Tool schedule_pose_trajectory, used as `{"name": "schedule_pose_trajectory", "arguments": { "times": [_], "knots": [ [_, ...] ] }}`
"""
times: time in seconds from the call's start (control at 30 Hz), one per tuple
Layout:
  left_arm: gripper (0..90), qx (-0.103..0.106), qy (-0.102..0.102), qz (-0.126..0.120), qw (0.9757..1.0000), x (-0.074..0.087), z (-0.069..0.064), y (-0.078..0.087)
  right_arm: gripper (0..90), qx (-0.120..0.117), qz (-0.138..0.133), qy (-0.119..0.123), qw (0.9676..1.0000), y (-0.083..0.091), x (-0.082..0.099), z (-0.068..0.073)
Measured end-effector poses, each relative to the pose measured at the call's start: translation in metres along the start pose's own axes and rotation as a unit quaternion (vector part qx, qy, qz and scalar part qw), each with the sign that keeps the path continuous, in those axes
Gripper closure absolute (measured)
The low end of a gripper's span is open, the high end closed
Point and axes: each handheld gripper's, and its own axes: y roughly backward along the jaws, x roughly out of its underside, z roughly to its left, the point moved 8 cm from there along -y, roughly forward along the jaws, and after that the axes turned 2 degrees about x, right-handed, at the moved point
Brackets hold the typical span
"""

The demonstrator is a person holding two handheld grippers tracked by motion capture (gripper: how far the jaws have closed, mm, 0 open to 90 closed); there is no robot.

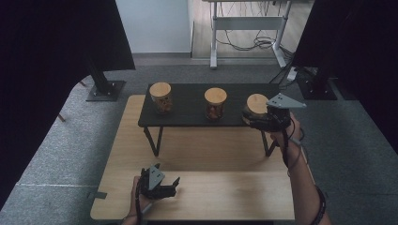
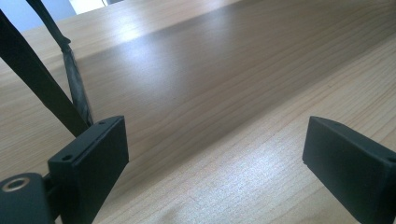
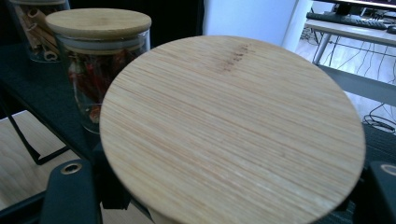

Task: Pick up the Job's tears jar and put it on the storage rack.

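**Right gripper clamped on the end jar of the shelf**

The jar [image 1: 256, 108] with the bamboo lid [image 3: 232, 128] stands at the right end of the black shelf [image 1: 187, 105], about 2 o'clock from the middle of the wooden table [image 1: 202, 187] in the high view. It stands upright, its long axis vertical and the round lid facing up; in the right gripper view the lid appears tipped toward the camera, grain running from lower left to upper right.

The right gripper [image 1: 263, 119] comes in from the jar's 4 o'clock side, its grey plate just right of the lid. Its jaws are drawn in against the jar's sides below the lid, one at each lower corner of the right gripper view, holding the jar.

Two more jars share the shelf. The middle jar [image 1: 215, 104], with red contents, sits at 9 o'clock from the held one, near but apart. The left jar [image 1: 160, 97] stands farther along the same line, well apart.

The left gripper [image 1: 171, 183] rests low over the table at roughly 7 o'clock from the table's centre. Its jaws stand wide apart with bare wood between them, holding nothing.
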Motion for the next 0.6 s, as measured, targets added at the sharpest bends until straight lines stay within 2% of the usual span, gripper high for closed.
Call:
{"name": "schedule_pose_trajectory", "arguments": {
  "times": [0.3, 0.6],
  "knots": [
    [6.4, -0.001, 0.001, 0.000, 1.0000, 0.000, 0.001, 0.000, 24.3, 0.008, 0.003, -0.005, 1.0000, -0.013, -0.001, -0.004],
    [6.4, -0.002, 0.003, 0.000, 1.0000, 0.000, 0.002, 0.001, 24.3, 0.027, 0.005, -0.014, 0.9995, -0.024, -0.004, -0.012]
  ]
}}
